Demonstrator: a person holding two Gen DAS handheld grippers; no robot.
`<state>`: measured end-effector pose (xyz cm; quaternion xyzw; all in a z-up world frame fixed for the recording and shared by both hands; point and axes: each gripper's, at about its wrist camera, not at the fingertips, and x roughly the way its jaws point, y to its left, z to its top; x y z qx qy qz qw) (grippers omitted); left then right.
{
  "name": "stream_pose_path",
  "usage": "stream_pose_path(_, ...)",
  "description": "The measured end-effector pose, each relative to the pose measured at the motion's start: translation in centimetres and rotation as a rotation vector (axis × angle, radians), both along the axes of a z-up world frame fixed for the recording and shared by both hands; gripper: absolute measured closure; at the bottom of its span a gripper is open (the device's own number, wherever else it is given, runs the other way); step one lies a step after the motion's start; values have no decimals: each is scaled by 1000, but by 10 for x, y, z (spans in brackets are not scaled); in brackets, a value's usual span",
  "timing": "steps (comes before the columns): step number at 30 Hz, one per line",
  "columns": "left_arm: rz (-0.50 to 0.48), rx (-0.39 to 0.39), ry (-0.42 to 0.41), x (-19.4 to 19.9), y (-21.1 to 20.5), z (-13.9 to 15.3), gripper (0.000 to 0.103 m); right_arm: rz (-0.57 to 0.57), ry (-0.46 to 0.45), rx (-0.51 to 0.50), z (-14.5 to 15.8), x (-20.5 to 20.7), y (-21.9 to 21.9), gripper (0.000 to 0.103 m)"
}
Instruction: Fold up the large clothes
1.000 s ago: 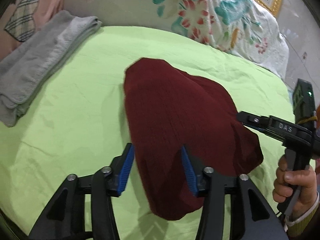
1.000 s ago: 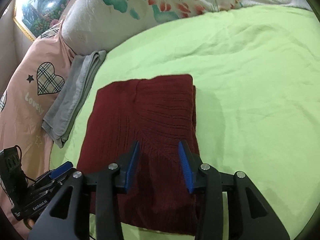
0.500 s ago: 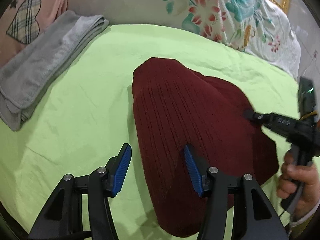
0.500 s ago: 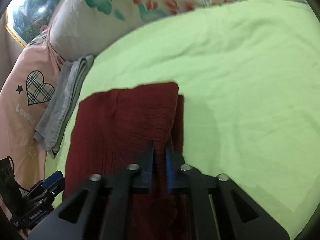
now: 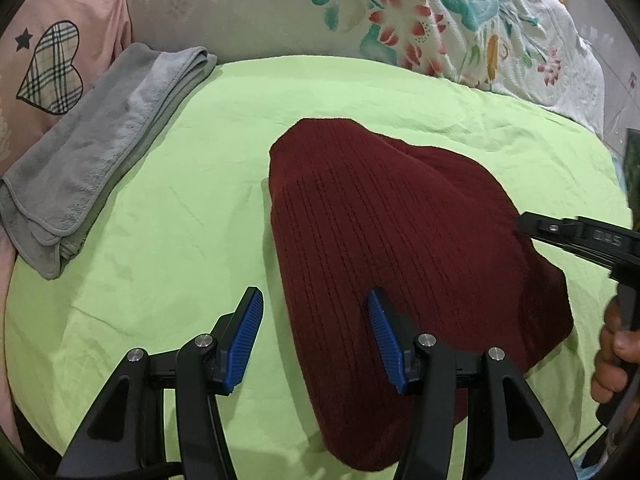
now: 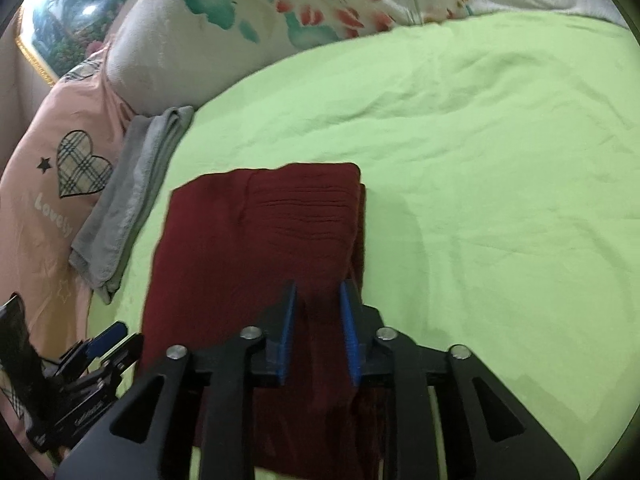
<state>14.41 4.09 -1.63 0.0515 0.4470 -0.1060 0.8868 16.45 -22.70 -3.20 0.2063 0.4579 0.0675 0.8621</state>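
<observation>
Folding looked nearly finished: the maroon knit sweater (image 5: 392, 248) lay as a compact, layered rectangle at the centre of the green bedsheet (image 5: 168, 216), its edges roughly squared, with only tidying or a last fold seemingly left, in my judgement. A folded grey towel (image 5: 100, 136) sat apart at the left of the frame, against the pink pillow (image 5: 52, 40). My left gripper (image 5: 316, 332) hung wide open, one blue pad over the bare sheet and the other over the sweater's near edge, holding nothing. My right gripper (image 6: 318, 320) stood partly open, its pads flanking a raised ridge of knit at the sweater's near right side; whether they pinched it I could not tell.
</observation>
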Motion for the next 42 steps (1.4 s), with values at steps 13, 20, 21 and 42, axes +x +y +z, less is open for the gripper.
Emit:
stream_pose_path(13,-7,-56,17,-27,24,2,42,8,-17,9,8,-37,3,53)
stream_pose_path(20,-68,-129,41,-56,44,-5,40,9,37,32,-11,-42,3,53)
stream_pose_path(21,-75,-127,41,-59,44,-7,40,13,44,37,-14,-44,3,53)
stream_pose_path(42,-114,-96,136,-68,45,-47,51,21,74,-13,-29,-52,-3,87)
